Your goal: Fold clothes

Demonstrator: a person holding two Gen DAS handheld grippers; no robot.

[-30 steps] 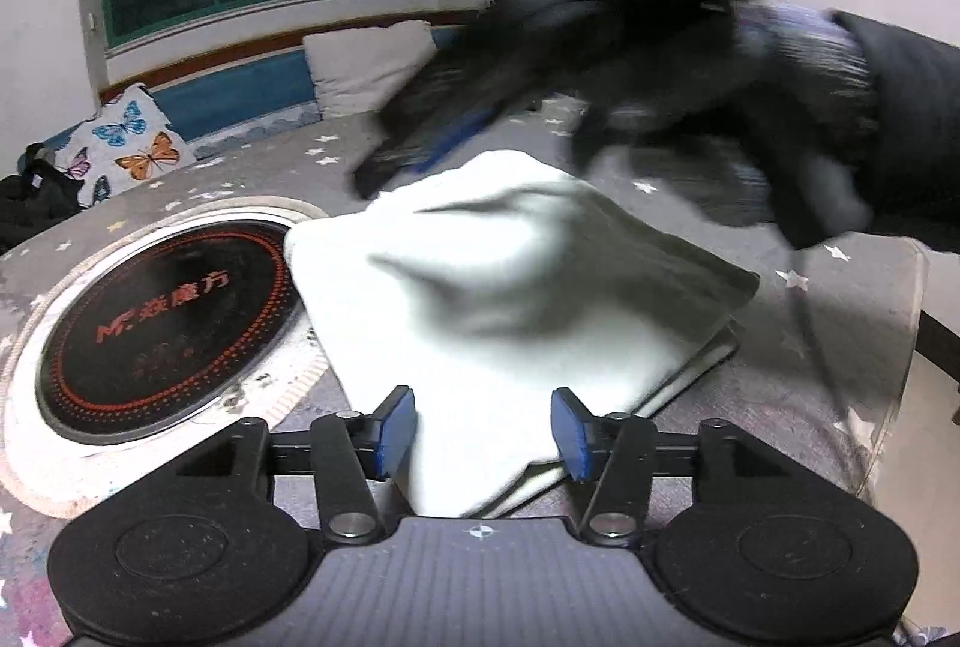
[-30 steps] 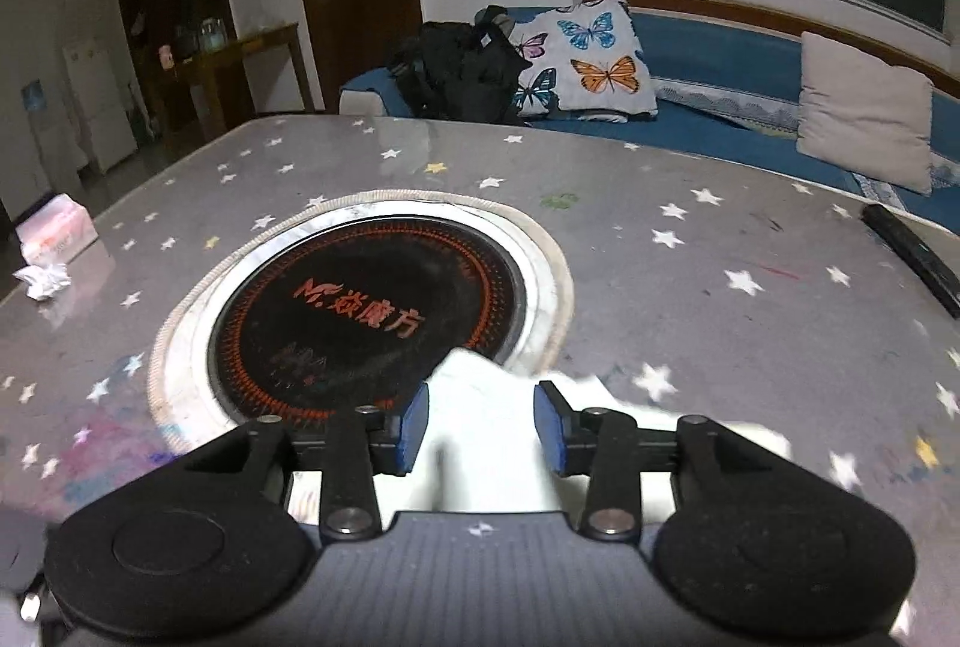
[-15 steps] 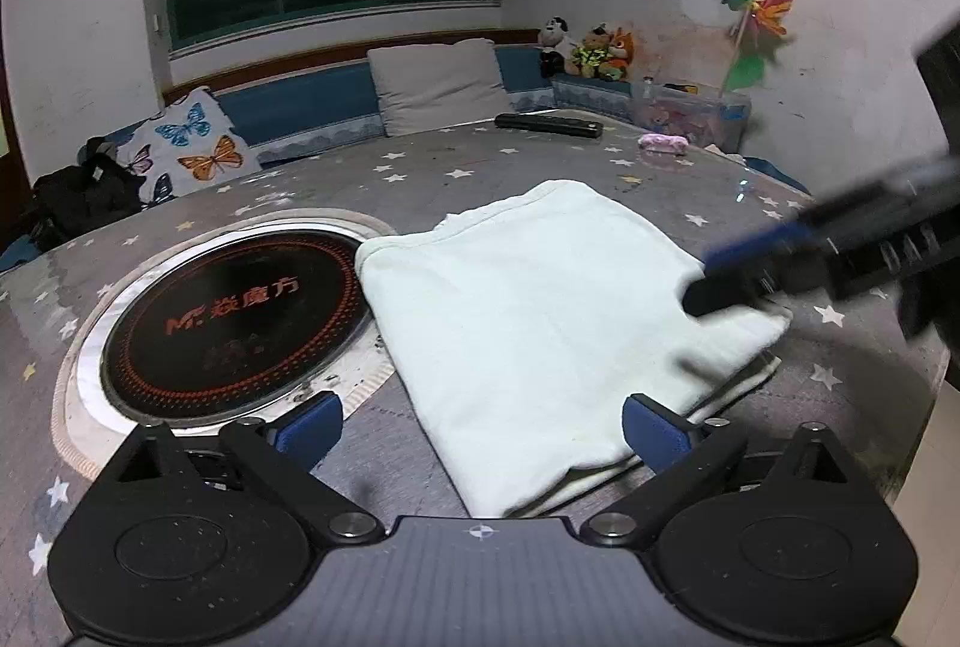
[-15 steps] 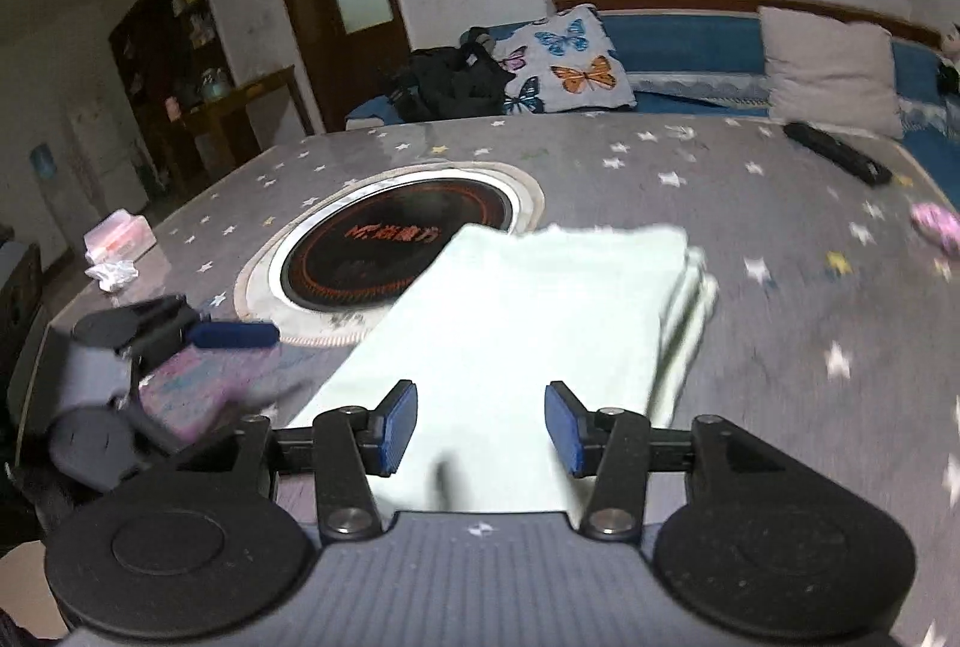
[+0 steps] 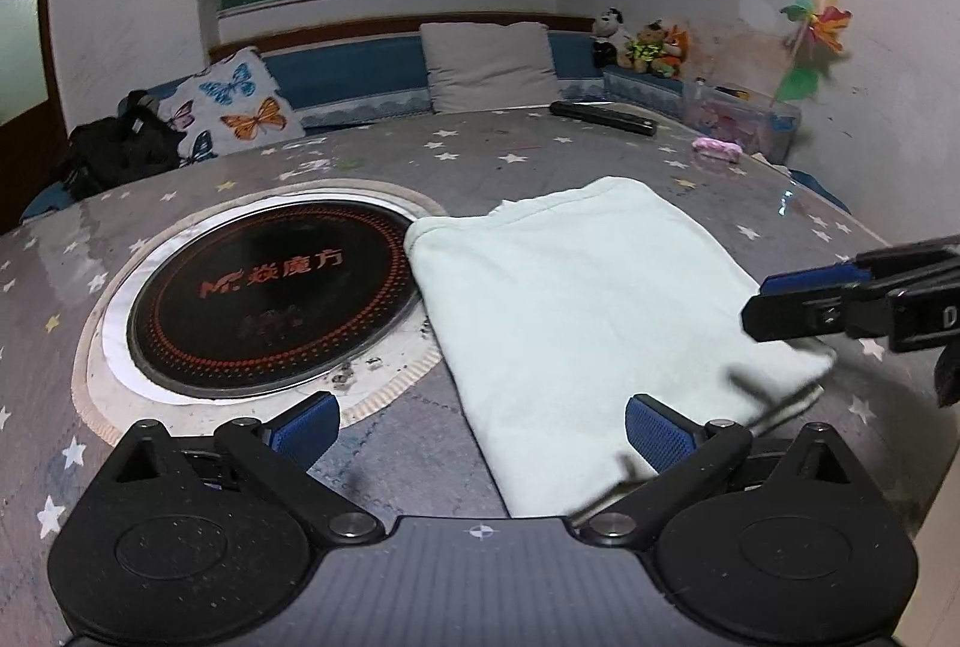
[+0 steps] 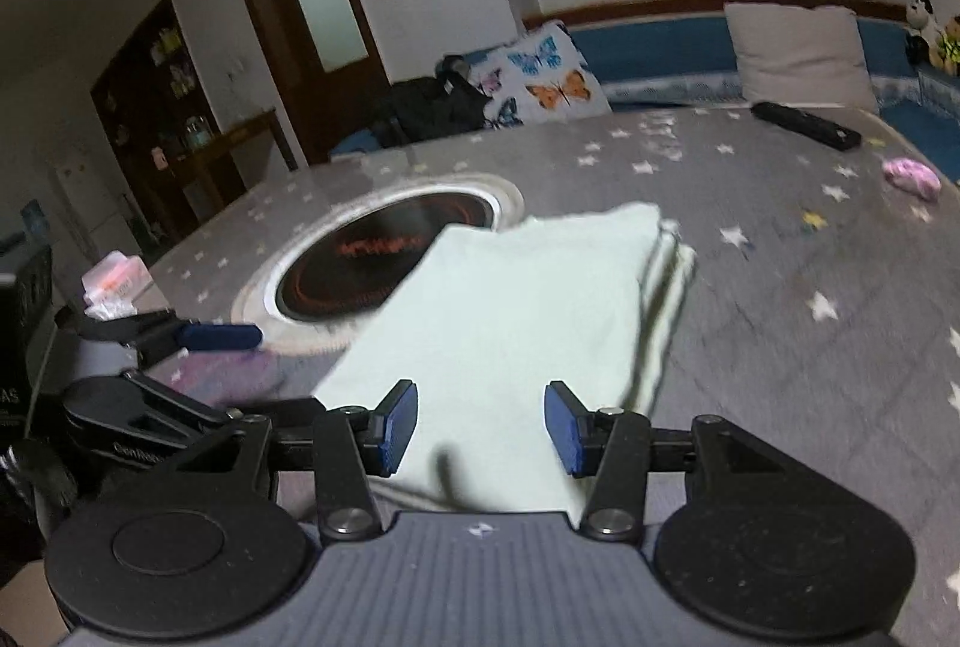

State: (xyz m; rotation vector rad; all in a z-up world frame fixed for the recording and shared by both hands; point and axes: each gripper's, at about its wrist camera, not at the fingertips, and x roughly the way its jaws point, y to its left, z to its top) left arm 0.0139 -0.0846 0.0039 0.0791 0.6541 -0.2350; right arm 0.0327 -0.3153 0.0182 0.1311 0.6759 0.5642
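A pale green folded garment [image 5: 588, 299] lies flat on the star-patterned table, its left edge beside the round black cooktop. It also shows in the right wrist view [image 6: 516, 323], with stacked layers at its right edge. My left gripper [image 5: 480, 428] is wide open and empty, above the garment's near edge. My right gripper [image 6: 478, 425] is open and empty, above the garment's near end. The right gripper's fingers [image 5: 804, 296] reach in from the right in the left wrist view. The left gripper's fingers [image 6: 210, 335] show at the left in the right wrist view.
A round black induction cooktop [image 5: 270, 299] with a white rim is set into the table left of the garment. A black remote [image 5: 603, 117] and a pink object [image 5: 717, 149] lie at the far side. A tissue pack [image 6: 111, 281] sits at the table's left. Cushions line a bench behind.
Both grippers have pulled back from the garment, which now lies folded and flat. The left gripper opened wide. The right gripper swung from over the cloth to its right side.
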